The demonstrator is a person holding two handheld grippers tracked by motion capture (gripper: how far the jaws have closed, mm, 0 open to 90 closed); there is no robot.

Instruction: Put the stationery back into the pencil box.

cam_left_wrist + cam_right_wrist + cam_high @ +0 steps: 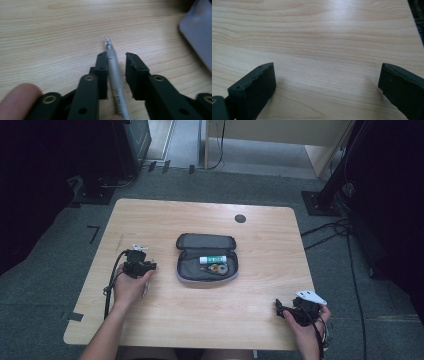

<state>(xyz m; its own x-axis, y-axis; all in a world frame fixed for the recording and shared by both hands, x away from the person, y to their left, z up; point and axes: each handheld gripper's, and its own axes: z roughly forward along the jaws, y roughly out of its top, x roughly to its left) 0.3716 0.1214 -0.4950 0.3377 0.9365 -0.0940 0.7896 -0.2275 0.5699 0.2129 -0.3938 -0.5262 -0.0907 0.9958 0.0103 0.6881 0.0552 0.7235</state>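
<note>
A silver pen (113, 67) lies on the wooden table (210, 320), its tip pointing away from me. My left gripper (117, 58) straddles it: the pen rests against the left jaw and a gap stays on the right, so the jaws are open. From above, the left gripper (138, 263) sits left of an open grey pencil case (206, 257). The case holds a green-and-white tube (213, 259) and a small round item (216, 268). My right gripper (280, 309) hovers near the table's front right corner. Its jaws (326, 72) stand wide open over bare wood.
A dark round cable hole (240, 218) sits near the table's far edge. Cables trail over the grey carpet (345, 270) on the right. Black equipment stands (320, 200) flank the table at the back.
</note>
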